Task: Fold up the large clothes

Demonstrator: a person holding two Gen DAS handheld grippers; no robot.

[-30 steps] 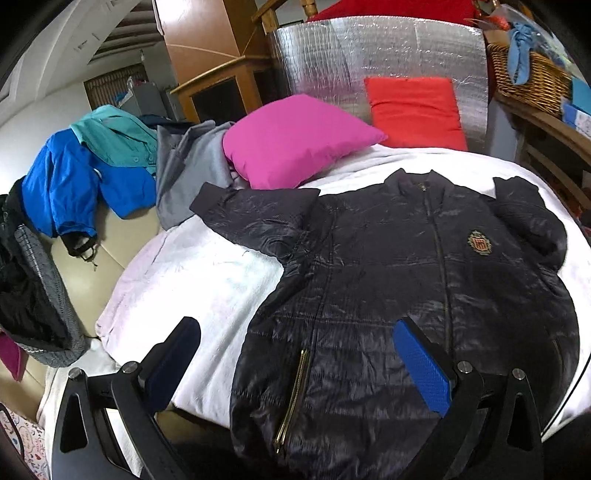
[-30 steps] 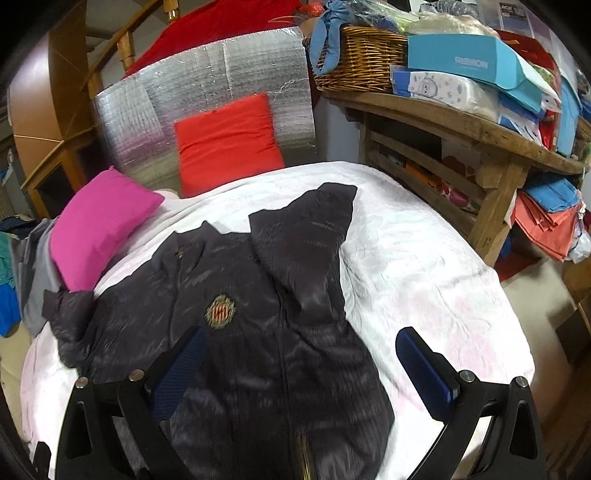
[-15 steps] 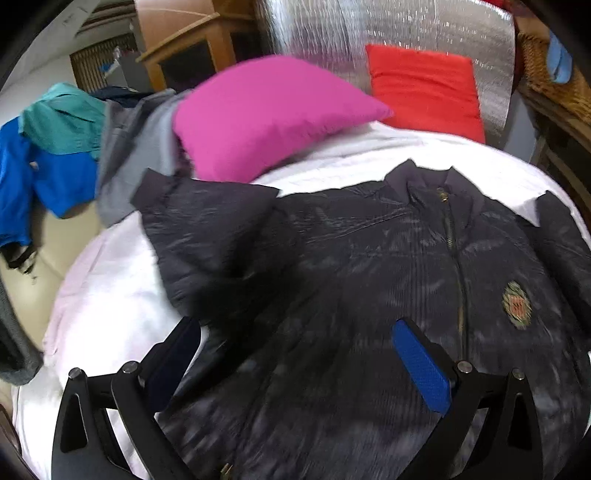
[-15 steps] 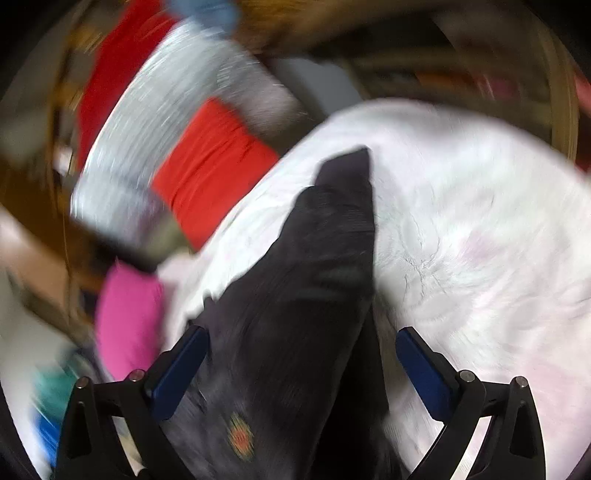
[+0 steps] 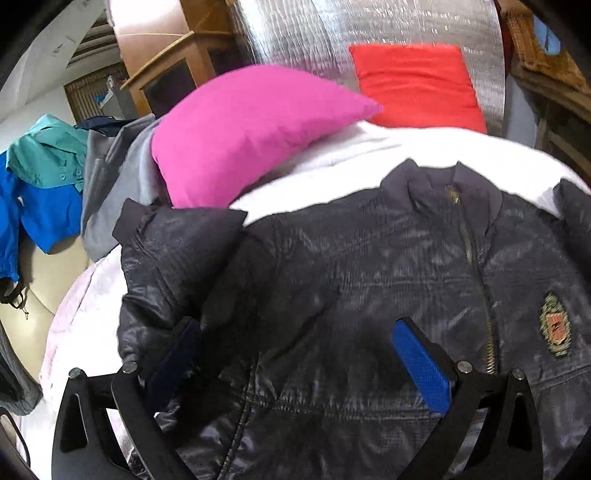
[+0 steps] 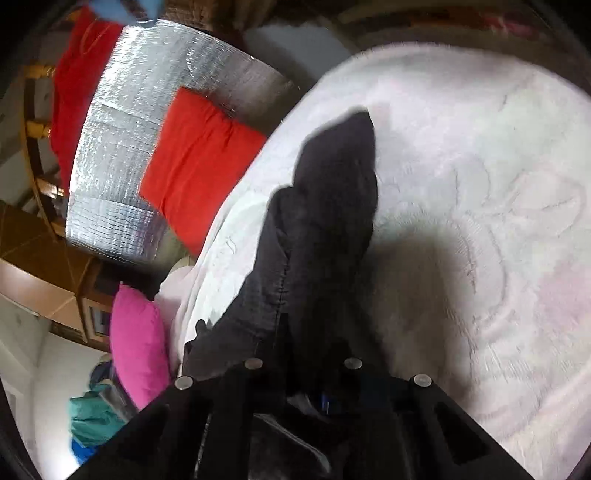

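Observation:
A black quilted jacket (image 5: 369, 266) lies face up on the white bedspread (image 5: 351, 147), zipped, with a crest badge (image 5: 554, 328) on its chest. My left gripper (image 5: 295, 362) hovers open over the jacket's shoulder, where the near sleeve (image 5: 173, 251) is folded inward; its blue pads (image 5: 421, 365) straddle the fabric without pressing it. In the right wrist view the other sleeve (image 6: 332, 206) stretches away over the bedspread (image 6: 480, 184). My right gripper (image 6: 317, 391) is closing, its jaws drawn together on that sleeve's near end.
A pink pillow (image 5: 251, 129) and a red cushion (image 5: 417, 81) lie at the head of the bed against a silver foil board (image 5: 369, 29). Blue, teal and grey clothes (image 5: 55, 177) are heaped to the left. Wooden furniture (image 5: 166, 74) stands behind.
Both grippers came down and forward over the jacket. The right gripper rolled and went from wide open to shut on the sleeve. The left gripper stayed open.

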